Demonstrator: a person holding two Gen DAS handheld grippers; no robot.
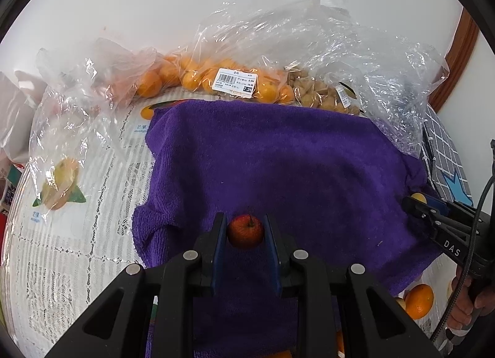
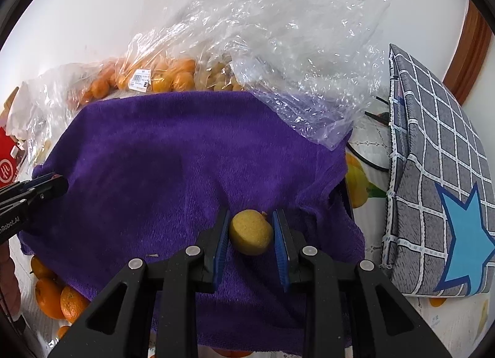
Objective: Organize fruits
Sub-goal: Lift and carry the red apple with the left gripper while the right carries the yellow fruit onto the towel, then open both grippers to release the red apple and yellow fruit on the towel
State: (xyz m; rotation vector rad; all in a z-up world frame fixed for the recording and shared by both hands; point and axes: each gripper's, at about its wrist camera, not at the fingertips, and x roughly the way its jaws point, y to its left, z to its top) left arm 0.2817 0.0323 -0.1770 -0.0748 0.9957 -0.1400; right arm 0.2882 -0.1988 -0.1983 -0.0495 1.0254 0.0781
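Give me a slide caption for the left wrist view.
Left claw shut on a small red apple over the purple towel.

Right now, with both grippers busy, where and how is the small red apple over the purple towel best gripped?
Across its round middle, from above and behind, as the left gripper does now: its blue pads press the small red apple's two sides, with the stem dimple facing up and clear. The sides offer opposed curved faces; the purple towel lies beneath.

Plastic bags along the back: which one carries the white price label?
The bag of oranges, left of the bag of small tan fruit; its white barcode label faces the camera.
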